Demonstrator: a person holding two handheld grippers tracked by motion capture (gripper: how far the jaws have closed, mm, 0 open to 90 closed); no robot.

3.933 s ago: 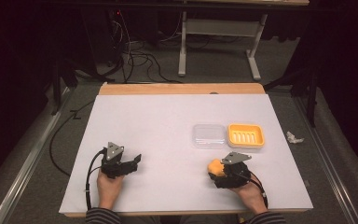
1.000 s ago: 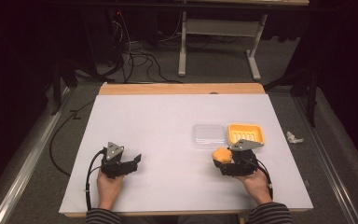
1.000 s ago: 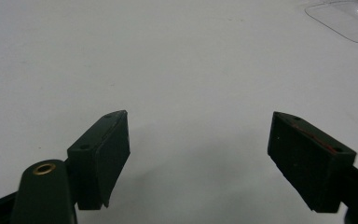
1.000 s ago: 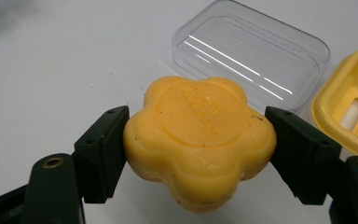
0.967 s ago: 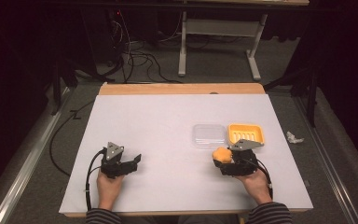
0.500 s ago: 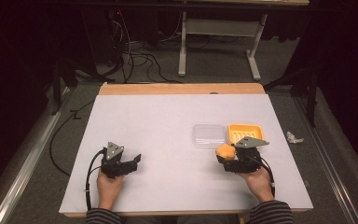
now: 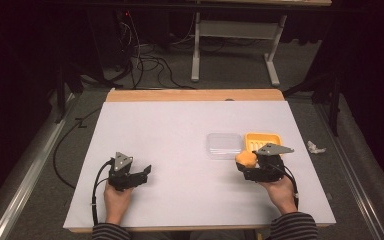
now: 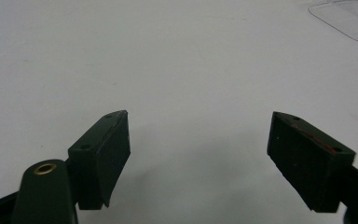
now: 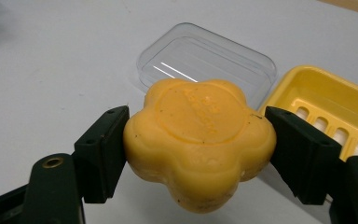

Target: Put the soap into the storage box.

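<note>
Yellow and flower-shaped, the soap (image 9: 199, 140) sat clamped between the jaws of the right gripper (image 7: 250, 167), one black pad pressed into each side of its lobed rim, its stamped round face turned up toward the camera. In the high view the soap (image 7: 246, 159) was held just off the white table (image 7: 180, 130), close beside the yellow dish (image 7: 263, 141) and near the clear lid (image 7: 224, 145) that lay flat to the dish's left. From the right gripper view the dish (image 9: 326, 112) showed a slotted floor and a raised rim, with the lid (image 9: 205, 56) just behind the soap. The bar looked solid and fairly dense — stiff enough to take a firm squeeze, though its waxy skin would likely be slick, and a hard pinch could dent or mark it. The grip across the widest part, pads seated against opposite lobes, seemed the sound place to hold; nearer the rounded underside the jaws might slide off. Lowering it into the dish would probably call for a level approach, so that the bar cleared the rim and settled on the slots rather than tipping on the edge. The left gripper (image 7: 137, 175) rested on the table well apart from all this, on the person's left side — its jaws stood wide with nothing between them, as the left gripper view made plain, a corner of the lid (image 8: 349, 18) far off at the upper right.
</note>
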